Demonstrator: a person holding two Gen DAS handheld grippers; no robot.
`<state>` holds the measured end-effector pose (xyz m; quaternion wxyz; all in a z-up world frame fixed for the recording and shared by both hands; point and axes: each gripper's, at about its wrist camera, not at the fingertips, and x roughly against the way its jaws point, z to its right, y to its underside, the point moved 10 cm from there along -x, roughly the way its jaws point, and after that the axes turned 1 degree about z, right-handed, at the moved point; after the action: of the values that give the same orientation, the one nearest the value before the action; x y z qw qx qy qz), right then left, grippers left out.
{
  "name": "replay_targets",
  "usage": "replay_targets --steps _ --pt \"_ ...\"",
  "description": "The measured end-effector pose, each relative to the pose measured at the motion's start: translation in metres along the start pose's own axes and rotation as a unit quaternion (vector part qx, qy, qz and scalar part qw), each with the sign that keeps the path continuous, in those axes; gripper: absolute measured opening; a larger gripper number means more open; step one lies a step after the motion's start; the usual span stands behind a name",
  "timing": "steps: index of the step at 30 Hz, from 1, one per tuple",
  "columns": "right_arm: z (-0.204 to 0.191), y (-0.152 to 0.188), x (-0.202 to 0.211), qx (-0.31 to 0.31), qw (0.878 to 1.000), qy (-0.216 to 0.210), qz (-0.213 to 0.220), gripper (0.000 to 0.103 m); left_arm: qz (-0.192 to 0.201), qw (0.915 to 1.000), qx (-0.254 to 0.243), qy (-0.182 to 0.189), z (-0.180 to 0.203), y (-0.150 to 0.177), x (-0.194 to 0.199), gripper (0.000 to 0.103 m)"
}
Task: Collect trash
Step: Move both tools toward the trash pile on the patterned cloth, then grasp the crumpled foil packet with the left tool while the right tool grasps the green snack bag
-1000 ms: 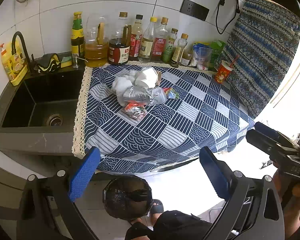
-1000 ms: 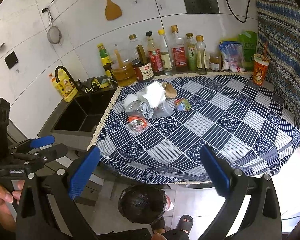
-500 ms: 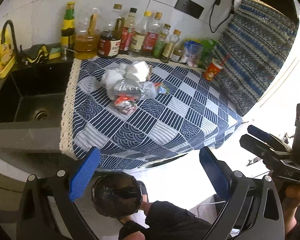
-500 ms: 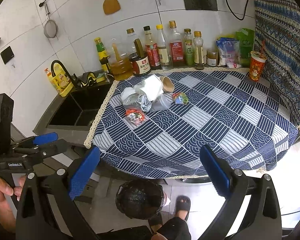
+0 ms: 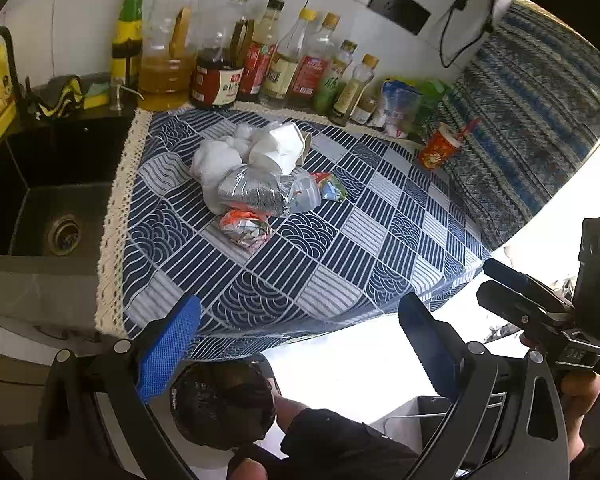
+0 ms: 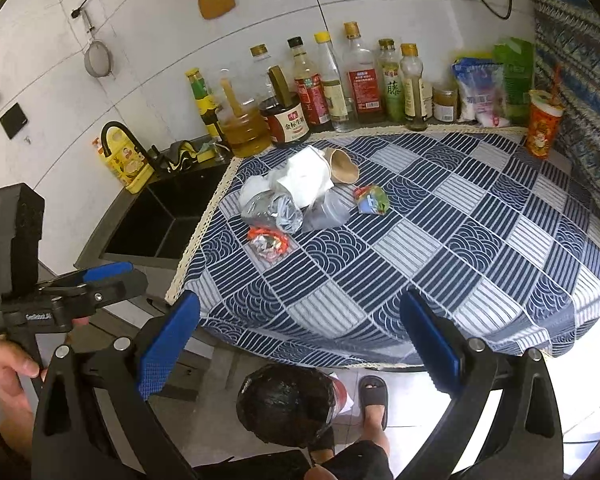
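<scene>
Trash (image 5: 256, 184) sits heaped on the blue patterned tablecloth (image 5: 340, 248), toward the sink side of the counter: a white paper wad (image 6: 306, 176), a silvery foil bag (image 5: 254, 196), a red crumpled wrapper (image 5: 246, 230) just in front, and a small colourful packet (image 6: 372, 199) just beside the heap. Behind it a row of sauce bottles (image 6: 324, 84) lines the tiled wall, with a red cup (image 6: 544, 124) near the far corner. Below the counter edge stands a black-lined bin (image 6: 286, 404). Both the left gripper (image 5: 298, 344) and right gripper (image 6: 298, 340) hover short of the counter edge, fingers spread wide and empty.
</scene>
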<state>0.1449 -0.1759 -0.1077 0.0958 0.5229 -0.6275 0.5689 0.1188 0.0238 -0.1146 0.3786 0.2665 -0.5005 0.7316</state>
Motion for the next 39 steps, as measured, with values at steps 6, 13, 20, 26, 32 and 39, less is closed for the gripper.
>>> replay_targets --steps 6,13,20,26,32,39 --pt "0.026 -0.027 -0.028 -0.008 1.0 -0.014 -0.02 0.099 -0.023 0.9997 0.006 0.0 -0.004 -0.027 -0.039 0.096" --pt "0.058 -0.052 -0.067 -0.011 0.999 -0.025 -0.045 0.099 -0.043 0.9987 -0.019 -0.019 -0.012 -0.058 -0.084 0.096" --pt "0.085 -0.061 -0.113 -0.02 0.996 -0.033 -0.081 0.098 -0.084 0.9953 -0.039 -0.029 -0.031 -0.075 -0.134 0.096" --pt "0.101 -0.068 -0.145 -0.023 0.994 -0.037 -0.101 0.095 -0.104 0.9904 -0.071 -0.057 -0.041 -0.084 -0.157 0.096" --pt "0.106 -0.075 -0.176 -0.02 0.992 -0.042 -0.116 0.091 -0.133 0.9843 -0.092 -0.072 -0.048 -0.084 -0.174 0.096" --pt "0.109 -0.079 -0.212 -0.004 0.99 -0.03 -0.138 0.083 -0.149 0.9809 -0.105 -0.067 -0.041 -0.079 -0.186 0.095"
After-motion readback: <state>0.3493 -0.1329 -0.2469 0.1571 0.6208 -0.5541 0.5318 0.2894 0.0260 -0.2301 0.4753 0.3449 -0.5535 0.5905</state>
